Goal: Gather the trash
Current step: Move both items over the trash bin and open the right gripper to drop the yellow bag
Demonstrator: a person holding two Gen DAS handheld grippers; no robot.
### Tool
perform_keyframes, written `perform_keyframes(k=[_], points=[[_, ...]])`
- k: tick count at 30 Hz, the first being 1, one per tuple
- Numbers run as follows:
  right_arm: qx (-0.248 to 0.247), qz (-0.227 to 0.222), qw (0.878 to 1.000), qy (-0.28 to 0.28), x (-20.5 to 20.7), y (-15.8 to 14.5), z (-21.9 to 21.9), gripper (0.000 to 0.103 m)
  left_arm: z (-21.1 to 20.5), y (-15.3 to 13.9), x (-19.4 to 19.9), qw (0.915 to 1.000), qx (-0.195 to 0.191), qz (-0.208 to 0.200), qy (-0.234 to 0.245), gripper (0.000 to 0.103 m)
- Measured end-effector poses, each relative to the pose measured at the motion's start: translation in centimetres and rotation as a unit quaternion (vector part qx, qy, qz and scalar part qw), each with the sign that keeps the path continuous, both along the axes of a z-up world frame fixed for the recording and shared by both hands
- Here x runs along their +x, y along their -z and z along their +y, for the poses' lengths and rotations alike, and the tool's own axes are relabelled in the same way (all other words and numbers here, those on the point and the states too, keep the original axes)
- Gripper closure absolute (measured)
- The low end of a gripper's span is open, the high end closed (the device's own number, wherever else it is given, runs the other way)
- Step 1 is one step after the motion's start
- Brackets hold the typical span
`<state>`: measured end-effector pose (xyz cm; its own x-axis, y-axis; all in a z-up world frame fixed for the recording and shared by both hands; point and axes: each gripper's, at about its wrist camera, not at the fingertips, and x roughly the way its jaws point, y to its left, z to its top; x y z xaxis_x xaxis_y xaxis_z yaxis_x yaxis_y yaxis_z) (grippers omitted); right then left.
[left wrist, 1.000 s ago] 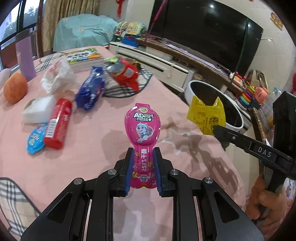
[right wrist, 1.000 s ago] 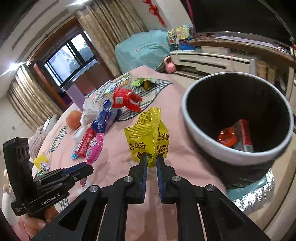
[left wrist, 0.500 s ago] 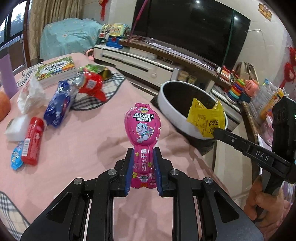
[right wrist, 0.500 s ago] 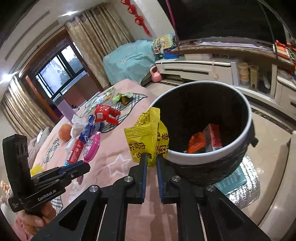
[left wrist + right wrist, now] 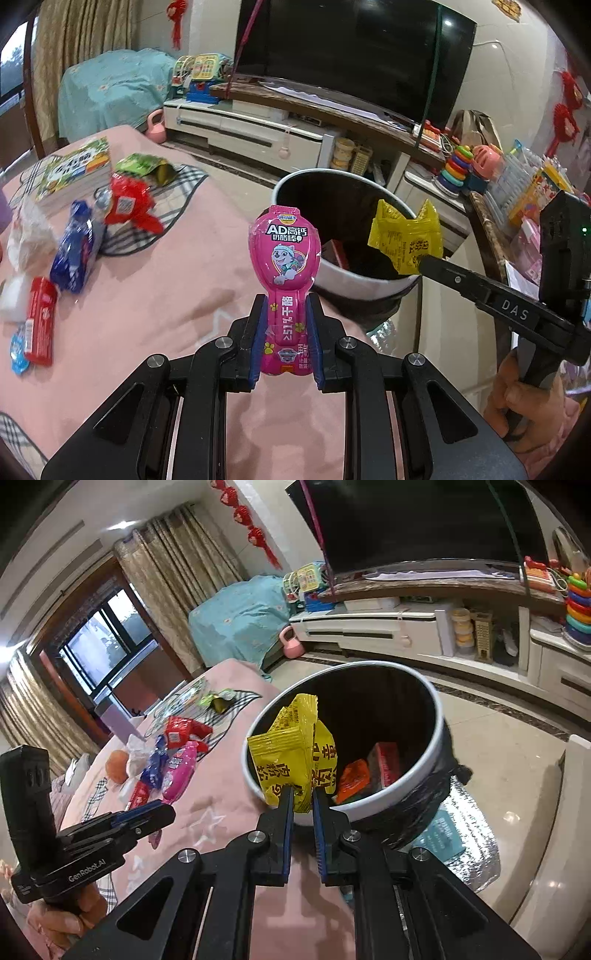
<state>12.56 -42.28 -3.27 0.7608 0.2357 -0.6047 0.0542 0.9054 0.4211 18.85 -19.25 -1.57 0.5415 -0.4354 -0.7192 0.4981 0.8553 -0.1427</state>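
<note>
My left gripper (image 5: 283,321) is shut on a pink cartoon-printed snack wrapper (image 5: 283,254), held upright above the pink tablecloth, near the rim of the round white-rimmed trash bin (image 5: 354,286). My right gripper (image 5: 303,805) is shut on a crumpled yellow wrapper (image 5: 291,753), which hangs over the near rim of the bin (image 5: 436,716). The same yellow wrapper (image 5: 406,236) shows in the left wrist view over the bin's mouth. Inside the bin lie an orange packet (image 5: 354,779) and a red packet (image 5: 386,762).
Loose trash lies on the pink-clothed table (image 5: 155,280): a red wrapper (image 5: 127,206), a blue wrapper (image 5: 75,254), a red tube (image 5: 38,321), a green packet (image 5: 146,166), white tissue (image 5: 27,236). A book (image 5: 75,170) lies at the back. A TV stand (image 5: 388,627) stands beyond the bin.
Both grippers have moved with their wrappers from over the table toward the bin. The yellow wrapper is now over the bin's rim. The table's trash has slid to the left of both views.
</note>
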Motion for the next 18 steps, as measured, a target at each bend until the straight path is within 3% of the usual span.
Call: perform_keyframes(k=[18], points=[[-0.006,0.014,1.000,0.016,1.5,0.2,-2.9,0.093,-5.8,-0.6,2.0,0.9987,0.038,-0.004,0.034,0.084]])
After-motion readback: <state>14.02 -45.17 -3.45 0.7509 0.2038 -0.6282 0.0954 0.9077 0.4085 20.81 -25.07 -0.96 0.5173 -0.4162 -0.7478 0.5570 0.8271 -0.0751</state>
